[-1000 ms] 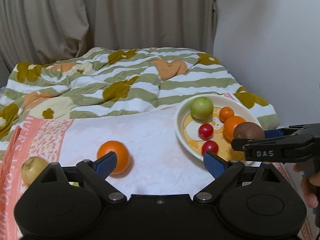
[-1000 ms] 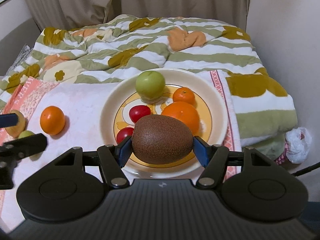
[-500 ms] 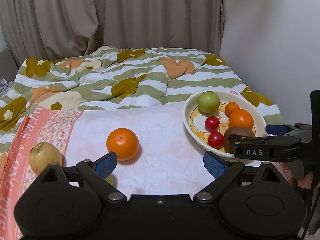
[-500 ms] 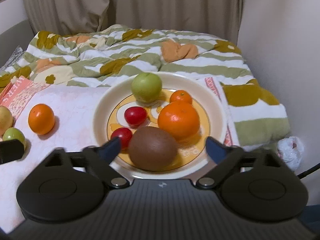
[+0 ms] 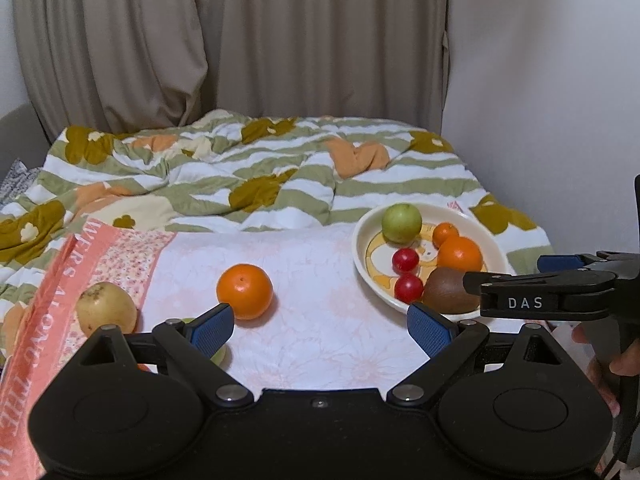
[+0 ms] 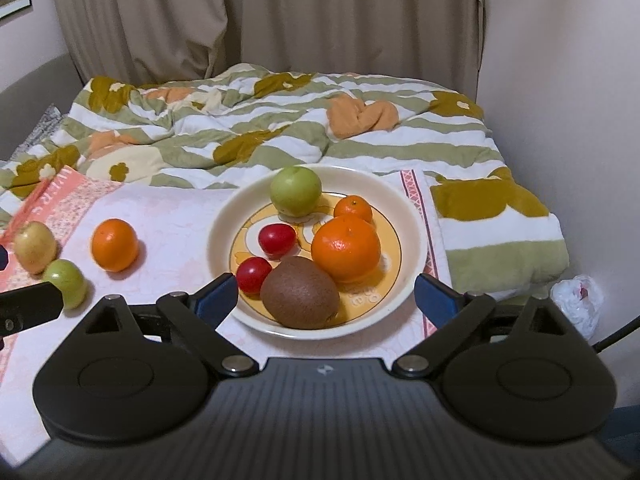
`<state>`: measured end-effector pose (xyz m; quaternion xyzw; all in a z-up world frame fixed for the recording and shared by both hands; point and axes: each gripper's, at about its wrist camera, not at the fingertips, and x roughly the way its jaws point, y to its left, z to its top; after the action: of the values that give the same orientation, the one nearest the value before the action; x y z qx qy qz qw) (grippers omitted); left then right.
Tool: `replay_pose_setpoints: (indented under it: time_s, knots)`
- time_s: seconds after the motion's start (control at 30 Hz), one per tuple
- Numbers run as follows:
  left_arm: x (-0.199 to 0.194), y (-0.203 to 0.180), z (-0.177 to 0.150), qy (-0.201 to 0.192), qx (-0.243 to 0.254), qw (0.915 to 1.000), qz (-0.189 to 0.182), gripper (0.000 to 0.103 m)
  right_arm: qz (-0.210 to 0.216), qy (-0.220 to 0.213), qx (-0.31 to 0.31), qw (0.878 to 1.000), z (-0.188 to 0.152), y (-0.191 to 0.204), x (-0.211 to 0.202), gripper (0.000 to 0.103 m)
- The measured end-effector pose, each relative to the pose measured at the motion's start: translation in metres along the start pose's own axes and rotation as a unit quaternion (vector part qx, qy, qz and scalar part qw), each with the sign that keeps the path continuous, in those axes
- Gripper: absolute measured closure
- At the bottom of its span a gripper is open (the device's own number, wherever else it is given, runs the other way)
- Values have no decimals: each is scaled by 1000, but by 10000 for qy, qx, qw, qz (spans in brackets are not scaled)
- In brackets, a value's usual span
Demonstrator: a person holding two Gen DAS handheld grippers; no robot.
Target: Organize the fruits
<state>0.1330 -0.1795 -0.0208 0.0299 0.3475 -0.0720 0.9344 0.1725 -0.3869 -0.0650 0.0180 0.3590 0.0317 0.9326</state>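
The right gripper (image 6: pixel 326 294) has its blue-padded fingers (image 6: pixel 218 294) spread wide and released, with nothing between them; they hang over the near rim of the plate (image 6: pixel 412 240). Just ahead of them lies the brown kiwi (image 6: pixel 300 292), resting free on the near part of the plate and touching neither pad. Behind the kiwi and just beside it sits a large orange (image 6: pixel 346 248), with a small mandarin (image 6: pixel 353 208) beyond that. Two red cherry tomatoes lie to the kiwi's left, the near one (image 6: pixel 253 274) close against it and the far one (image 6: pixel 277 239) further in. A green apple (image 6: pixel 296 190) sits at the far side of the plate.

The left gripper (image 5: pixel 320 326) is likewise released, its fingers (image 5: pixel 210 326) wide apart and holding nothing, above the pale pink cloth (image 5: pixel 320 344) that covers the bed. Just past its left pad lies a loose orange (image 5: pixel 245 290) on the cloth, well apart from the plate. Further left rests a yellowish pear-like fruit (image 5: pixel 105 309), and in the right wrist view a small green fruit (image 6: pixel 66 282) sits just beside it.

Beyond the cloth spreads a rumpled green-and-white striped quilt (image 5: pixel 260 176), with beige curtains (image 5: pixel 240 40) behind. A crumpled white plastic bag (image 6: pixel 578 300) lies beside the bed at the right.
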Motion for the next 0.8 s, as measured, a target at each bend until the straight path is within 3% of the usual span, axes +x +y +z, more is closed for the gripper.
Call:
replay_pose_setpoints:
  time_s: [0.4,0.8]
  knots:
    - [-63,7,-5,-414,-231,9979,447,7,400,-202,-219,9988,20,1,-61,0]
    - [-93,82,-10,-593,-417,9915,1080,2,830,-287,-403,9953,31,50,-76,0]
